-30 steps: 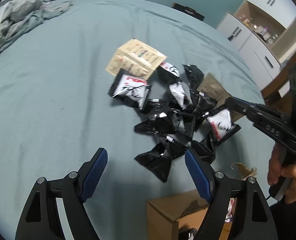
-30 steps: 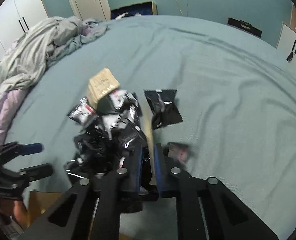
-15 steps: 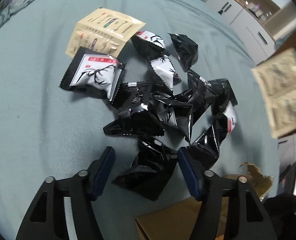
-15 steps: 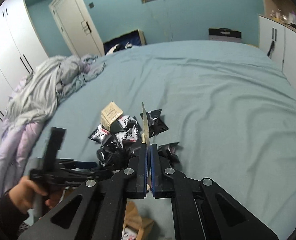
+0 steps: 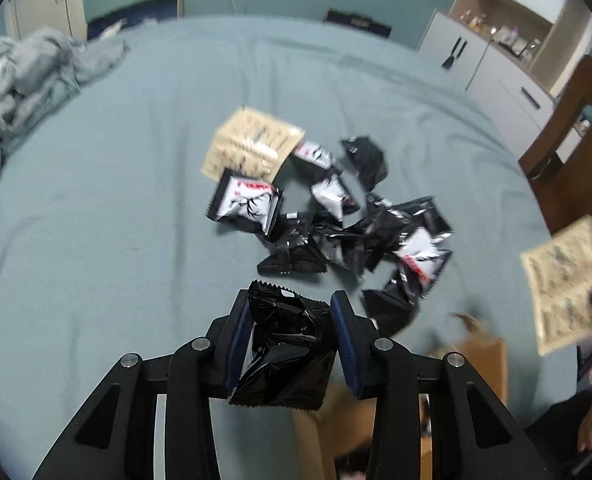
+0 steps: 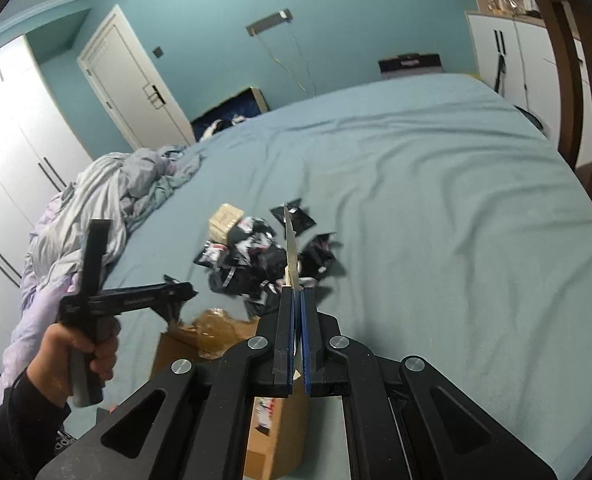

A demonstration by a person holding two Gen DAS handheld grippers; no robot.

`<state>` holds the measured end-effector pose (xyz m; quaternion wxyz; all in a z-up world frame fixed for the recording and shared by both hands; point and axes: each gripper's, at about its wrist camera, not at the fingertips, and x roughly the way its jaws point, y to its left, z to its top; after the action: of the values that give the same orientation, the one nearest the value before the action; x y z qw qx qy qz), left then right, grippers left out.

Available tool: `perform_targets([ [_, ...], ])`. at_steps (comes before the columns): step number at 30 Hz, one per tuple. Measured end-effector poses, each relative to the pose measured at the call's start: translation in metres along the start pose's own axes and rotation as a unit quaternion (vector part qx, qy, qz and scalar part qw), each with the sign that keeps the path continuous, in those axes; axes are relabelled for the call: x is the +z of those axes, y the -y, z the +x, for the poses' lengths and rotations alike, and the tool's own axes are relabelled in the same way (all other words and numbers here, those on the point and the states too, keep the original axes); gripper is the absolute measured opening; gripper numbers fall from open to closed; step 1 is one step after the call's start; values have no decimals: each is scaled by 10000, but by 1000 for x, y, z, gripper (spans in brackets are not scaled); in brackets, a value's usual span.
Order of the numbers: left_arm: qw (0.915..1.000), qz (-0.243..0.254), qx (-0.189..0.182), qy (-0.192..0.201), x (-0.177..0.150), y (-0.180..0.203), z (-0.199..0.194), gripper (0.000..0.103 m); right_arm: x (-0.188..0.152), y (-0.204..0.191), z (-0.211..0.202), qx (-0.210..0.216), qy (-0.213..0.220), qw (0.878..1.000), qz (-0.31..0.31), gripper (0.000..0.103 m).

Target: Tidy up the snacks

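Observation:
My left gripper (image 5: 291, 306) is shut on a black snack packet (image 5: 285, 346) and holds it above the bed. A pile of black and white snack packets (image 5: 348, 232) lies on the blue-grey bedcover, with a beige packet (image 5: 251, 146) at its far edge. My right gripper (image 6: 296, 296) is shut on a flat beige packet (image 6: 290, 248), seen edge-on; it also shows at the right of the left wrist view (image 5: 564, 284). The left gripper shows at the left of the right wrist view (image 6: 175, 294). An open cardboard box (image 6: 203, 340) stands below both grippers.
A crumpled grey duvet (image 6: 95, 208) lies along the bed's left side. White cabinets (image 5: 492, 60) and a wooden piece of furniture (image 5: 568, 136) stand past the bed's right edge. A white door (image 6: 131, 80) and wardrobes stand behind.
My left gripper closed on a black packet from the near edge of the pile and lifted it. My right gripper rose and drew back with the beige packet it pulled from the pile.

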<state>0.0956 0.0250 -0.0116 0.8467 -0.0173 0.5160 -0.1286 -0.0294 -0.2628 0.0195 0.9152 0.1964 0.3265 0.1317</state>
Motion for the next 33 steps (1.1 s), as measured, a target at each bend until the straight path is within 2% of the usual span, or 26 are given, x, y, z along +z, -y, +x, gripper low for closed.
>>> perform_targets([
  [2, 9998, 152, -21, 131, -9, 10, -16, 37, -5, -8, 3, 17, -11, 9999, -154, 1],
  [6, 9981, 533, -160, 253, -31, 27, -44, 37, -21, -34, 13, -215, -150, 9970, -725, 1],
  [12, 9940, 1002, -422, 76, -60, 58, -55, 38, -31, -53, -1, 115, 46, 9948, -1015, 1],
  [14, 9904, 1327, -367, -145, -71, 69, -46, 39, -36, -53, -2, 162, 9, 9942, -1060, 1],
  [15, 9883, 1503, -178, -165, -75, 74, -41, 41, -38, -53, -1, 175, -29, 9939, -1091, 1],
  [17, 9865, 1627, 119, -130, -77, 77, -38, 52, -40, -51, 3, 190, -126, 9932, -1140, 1],
  [19, 9883, 1502, 252, -45, -74, 71, -40, 81, -39, -51, 6, 189, -198, 9926, -1181, 1],
  [24, 9962, 767, 392, 109, -62, 40, -43, 82, -36, -55, 12, 225, -362, 9911, -1259, 1],
  [28, 9973, 331, 621, 217, -55, 19, -44, 82, -38, -66, 23, 272, -664, 9866, -1468, 1],
  [33, 9973, 84, 656, 332, -51, 7, -45, 82, -40, -81, 37, 471, -1046, 9780, -1741, 1],
])
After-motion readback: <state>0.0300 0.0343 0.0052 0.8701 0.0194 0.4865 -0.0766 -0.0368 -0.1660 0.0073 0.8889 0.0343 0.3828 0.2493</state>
